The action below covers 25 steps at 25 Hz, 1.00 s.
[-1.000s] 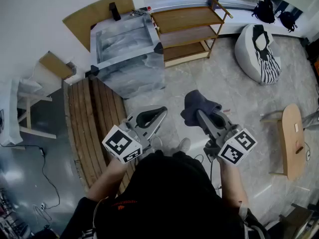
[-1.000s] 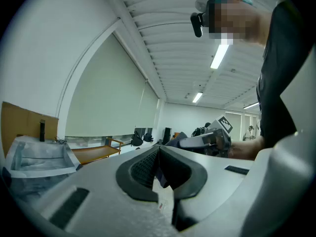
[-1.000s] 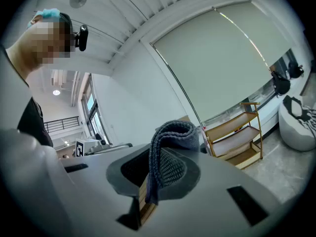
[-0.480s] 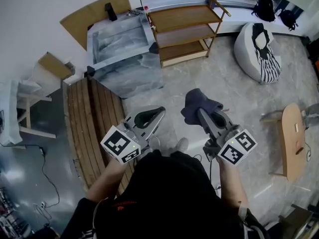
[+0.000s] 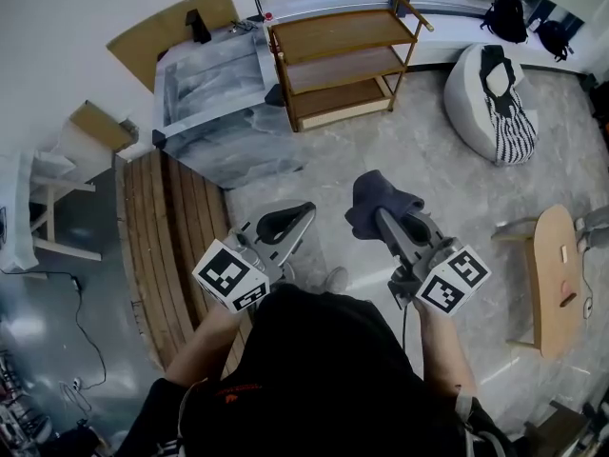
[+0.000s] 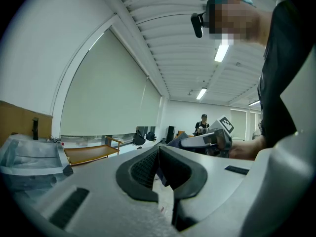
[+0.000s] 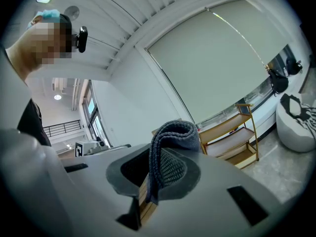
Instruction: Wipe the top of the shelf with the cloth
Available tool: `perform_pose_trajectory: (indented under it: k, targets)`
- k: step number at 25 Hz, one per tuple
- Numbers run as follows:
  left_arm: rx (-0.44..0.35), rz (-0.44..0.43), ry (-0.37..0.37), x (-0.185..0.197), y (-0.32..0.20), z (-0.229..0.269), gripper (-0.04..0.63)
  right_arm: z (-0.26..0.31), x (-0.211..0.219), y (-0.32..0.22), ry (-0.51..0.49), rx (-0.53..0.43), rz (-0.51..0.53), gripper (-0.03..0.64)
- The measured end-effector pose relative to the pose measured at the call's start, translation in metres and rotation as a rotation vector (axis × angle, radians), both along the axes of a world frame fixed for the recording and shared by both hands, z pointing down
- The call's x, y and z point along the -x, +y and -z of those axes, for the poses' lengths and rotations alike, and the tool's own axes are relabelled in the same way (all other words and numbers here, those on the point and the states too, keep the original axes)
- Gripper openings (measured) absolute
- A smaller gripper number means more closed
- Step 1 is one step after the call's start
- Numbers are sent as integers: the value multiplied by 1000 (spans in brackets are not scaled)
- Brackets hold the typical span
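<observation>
The three-tier wooden shelf [image 5: 338,60] stands against the far wall, well ahead of both grippers; it also shows in the right gripper view as the shelf [image 7: 232,132]. My right gripper [image 5: 381,219] is shut on a dark blue-grey cloth [image 5: 379,201], held in the air above the floor. In the right gripper view the folded cloth [image 7: 170,147] sticks up from between the jaws. My left gripper [image 5: 285,222] hovers beside it, shut, its pads [image 6: 148,169] meeting with nothing between them.
A grey marbled box [image 5: 224,103] sits left of the shelf, with a slatted wooden platform [image 5: 166,236] below it. A white beanbag [image 5: 490,98] lies right of the shelf. A wooden stool [image 5: 552,265] is at the right, and backpacks [image 5: 519,17] rest by the window.
The shelf and the grey box have slid slightly left in the head view. Both grippers keep the same pose, and the cloth stays in the right one.
</observation>
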<state>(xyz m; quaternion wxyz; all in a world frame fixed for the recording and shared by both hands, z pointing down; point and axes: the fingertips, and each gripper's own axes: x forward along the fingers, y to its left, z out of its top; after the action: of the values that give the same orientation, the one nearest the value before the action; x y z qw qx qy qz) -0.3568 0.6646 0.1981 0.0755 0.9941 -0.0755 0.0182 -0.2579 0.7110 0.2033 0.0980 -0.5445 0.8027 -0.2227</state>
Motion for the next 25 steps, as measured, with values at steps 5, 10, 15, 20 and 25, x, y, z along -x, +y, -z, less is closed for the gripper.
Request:
perform_pose_trajectory:
  k: [5,10,15,20,25]
  targets:
    - [3,13,-10,-21,-7,-2,21,-2,-24,-3,-9,3,4,29]
    - [10,14,-18,-39,-19,-8,21,-7,-45,-10,-9,16,-1,29]
    - [17,12,-16,-59,-35,-15,21,-13,-67,-20,-6,29,-10,29]
    - [27,2,-6,-80,-55,-21,21,-15,-89,-38,5,39,-21,29]
    - [33,2,-5,-98,-88,-31,21,-27,-106,-68,9,56,-18,29]
